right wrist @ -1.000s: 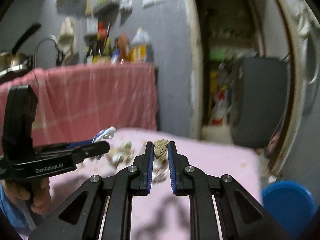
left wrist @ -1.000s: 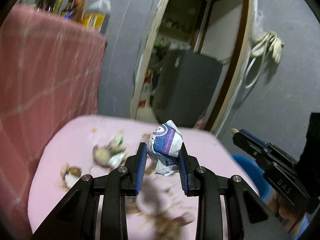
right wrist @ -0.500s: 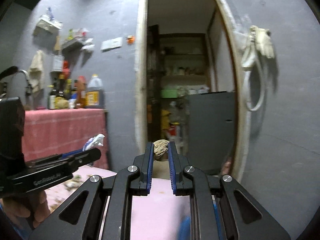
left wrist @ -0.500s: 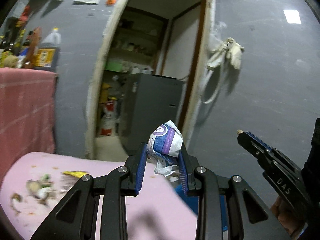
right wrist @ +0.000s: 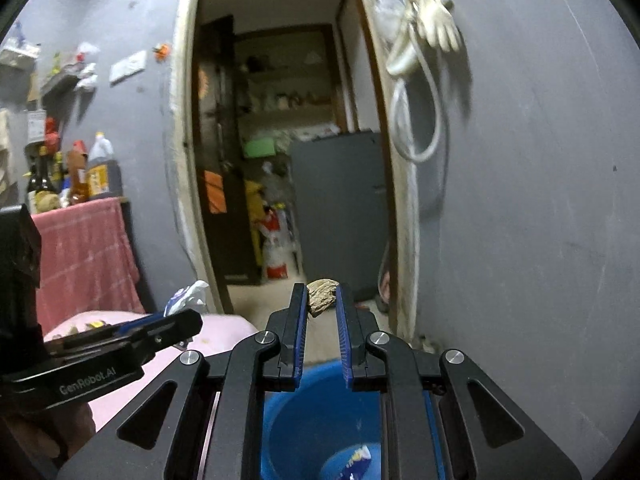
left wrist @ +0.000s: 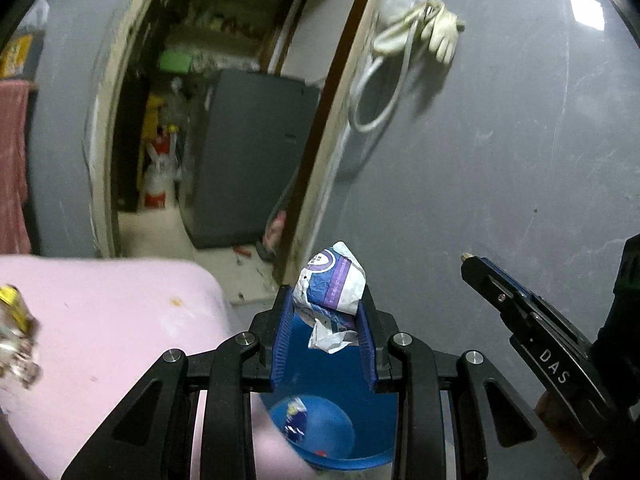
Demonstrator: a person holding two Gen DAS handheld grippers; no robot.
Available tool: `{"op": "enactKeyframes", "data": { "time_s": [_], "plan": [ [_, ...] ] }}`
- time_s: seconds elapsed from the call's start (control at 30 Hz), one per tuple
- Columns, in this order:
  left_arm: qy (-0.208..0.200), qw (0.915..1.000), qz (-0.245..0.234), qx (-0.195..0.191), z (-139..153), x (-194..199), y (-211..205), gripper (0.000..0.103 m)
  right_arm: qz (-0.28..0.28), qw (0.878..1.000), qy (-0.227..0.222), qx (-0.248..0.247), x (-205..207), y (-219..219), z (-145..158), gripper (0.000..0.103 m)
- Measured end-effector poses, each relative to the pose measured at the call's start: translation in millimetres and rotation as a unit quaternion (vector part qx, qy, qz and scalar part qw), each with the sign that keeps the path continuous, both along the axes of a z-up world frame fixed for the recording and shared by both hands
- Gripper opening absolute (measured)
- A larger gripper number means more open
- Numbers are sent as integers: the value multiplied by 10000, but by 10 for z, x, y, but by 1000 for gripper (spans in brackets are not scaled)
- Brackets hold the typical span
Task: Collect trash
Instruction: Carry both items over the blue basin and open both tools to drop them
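Note:
My left gripper point(left wrist: 326, 304) is shut on a crumpled white and purple wrapper point(left wrist: 332, 286), held above a blue bucket point(left wrist: 332, 384) on the floor beside the pink table point(left wrist: 108, 320). A wrapper scrap lies at the bucket's bottom. In the right wrist view my right gripper point(right wrist: 322, 300) is shut on a small brown crumpled scrap point(right wrist: 322, 294), also over the blue bucket point(right wrist: 316, 420). The left gripper point(right wrist: 176, 320) with its wrapper shows at the left there. The right gripper point(left wrist: 468, 260) appears at the right of the left wrist view.
Leftover trash point(left wrist: 16, 332) lies at the pink table's left edge. Ahead is a grey wall with a doorway point(right wrist: 280, 160) into a cluttered storeroom holding a dark cabinet point(right wrist: 340, 208). Gloves and a hose point(right wrist: 424, 64) hang on the wall. A red-covered counter point(right wrist: 84, 248) with bottles stands left.
Both grippers have swung right, off the pink table and over the blue bucket, each keeping its piece of trash. The table's litter has slid out to the left.

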State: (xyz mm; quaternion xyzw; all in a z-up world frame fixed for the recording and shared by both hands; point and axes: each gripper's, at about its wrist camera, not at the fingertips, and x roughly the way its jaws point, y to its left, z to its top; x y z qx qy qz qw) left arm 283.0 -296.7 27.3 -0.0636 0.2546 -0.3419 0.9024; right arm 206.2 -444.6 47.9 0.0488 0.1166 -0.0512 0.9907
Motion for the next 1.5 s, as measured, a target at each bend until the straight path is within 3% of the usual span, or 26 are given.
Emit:
{"op": "enactKeyframes", "data": {
  "time_s": [0.37,0.57,0.67,0.83,0.9,1.03,1.17,1.23,1.27,1.5],
  "plan": [
    [741,9963,-252,360,-393,181,-266,28,-162,9971,607,425,121,-318,-286,13],
    [1015,9937,-238,409,-509,275,-293,35,-168,9953,758,575,149,-389,-362,26],
    [1066,9931,-227,425,-534,297,-290,36,-179,9948,795,608,163,-408,-370,26],
    [1035,9940,-79,347,-500,267,-242,44,-218,9946,799,622,165,-429,-361,30],
    [973,9948,33,311,-471,243,-187,48,-232,9947,776,626,157,-430,-353,40],
    [796,9961,260,272,-360,190,-83,54,-240,9956,687,595,130,-392,-305,46],
    [591,9967,523,194,-239,132,65,70,-246,9966,575,537,95,-373,-246,54],
    [494,9968,607,158,-171,106,125,72,-252,9972,484,519,62,-364,-204,64],
    [455,9967,655,170,-138,91,146,78,-262,9974,433,512,43,-355,-182,73],
    [42,9943,1060,138,126,-112,462,87,-245,9988,38,412,-104,-229,0,89]
  ]
}}
